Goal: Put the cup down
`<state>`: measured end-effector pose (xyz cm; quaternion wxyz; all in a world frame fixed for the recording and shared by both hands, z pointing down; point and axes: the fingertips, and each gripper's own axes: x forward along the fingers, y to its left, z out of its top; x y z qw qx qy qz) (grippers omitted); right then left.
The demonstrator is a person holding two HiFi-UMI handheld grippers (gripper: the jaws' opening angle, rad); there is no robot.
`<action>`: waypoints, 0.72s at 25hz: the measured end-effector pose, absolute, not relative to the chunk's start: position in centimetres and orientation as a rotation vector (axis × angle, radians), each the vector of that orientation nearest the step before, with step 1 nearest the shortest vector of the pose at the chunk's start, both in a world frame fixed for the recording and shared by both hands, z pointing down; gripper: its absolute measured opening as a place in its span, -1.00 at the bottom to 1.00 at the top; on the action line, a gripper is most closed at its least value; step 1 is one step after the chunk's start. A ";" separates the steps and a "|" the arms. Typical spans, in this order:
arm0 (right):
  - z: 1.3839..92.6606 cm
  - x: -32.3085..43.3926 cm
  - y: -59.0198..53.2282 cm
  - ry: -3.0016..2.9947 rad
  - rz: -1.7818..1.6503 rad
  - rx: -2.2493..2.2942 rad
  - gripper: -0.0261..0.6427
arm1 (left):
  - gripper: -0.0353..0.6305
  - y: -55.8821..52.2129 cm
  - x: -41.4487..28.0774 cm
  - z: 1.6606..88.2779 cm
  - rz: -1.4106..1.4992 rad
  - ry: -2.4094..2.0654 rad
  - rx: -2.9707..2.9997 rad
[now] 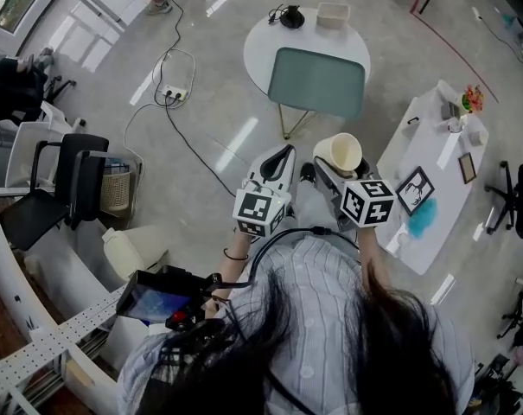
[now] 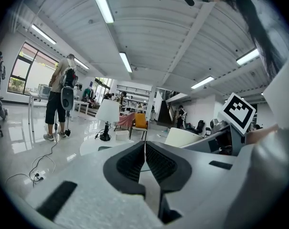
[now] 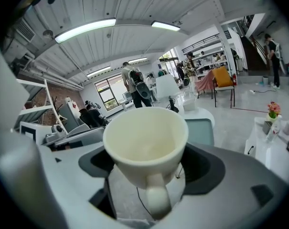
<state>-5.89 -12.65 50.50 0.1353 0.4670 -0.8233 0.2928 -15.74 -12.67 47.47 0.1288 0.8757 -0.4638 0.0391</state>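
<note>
A cream cup (image 1: pixel 341 152) with a handle is held upright in the air by my right gripper (image 1: pixel 333 169), which is shut on it, over the floor between two tables. In the right gripper view the cup (image 3: pixel 145 140) fills the middle, empty, with its handle toward the camera and the dark pads (image 3: pixel 204 170) at its sides. My left gripper (image 1: pixel 277 166) hangs just left of it, shut with nothing in it. In the left gripper view, the jaws of the left gripper (image 2: pixel 144 157) meet, and the cup (image 2: pixel 181 137) shows to the right.
A round white table (image 1: pixel 270 41) with a lamp and a box stands ahead, a teal chair (image 1: pixel 317 81) against it. A long white table (image 1: pixel 434 150) with a flower vase, frames and a blue cloth lies to the right. Cables cross the floor at the left. People stand farther off.
</note>
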 end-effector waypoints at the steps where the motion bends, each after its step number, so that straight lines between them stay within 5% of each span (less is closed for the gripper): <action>1: 50.7 -6.0 -13.0 -2.385 0.852 1.351 0.27 | -0.84 -12.9 -15.9 47.6 0.118 -1.351 2.546; 18: 52.5 -6.1 -22.1 -2.358 0.884 1.334 0.27 | -0.84 -20.8 -15.7 48.7 0.186 -1.322 2.539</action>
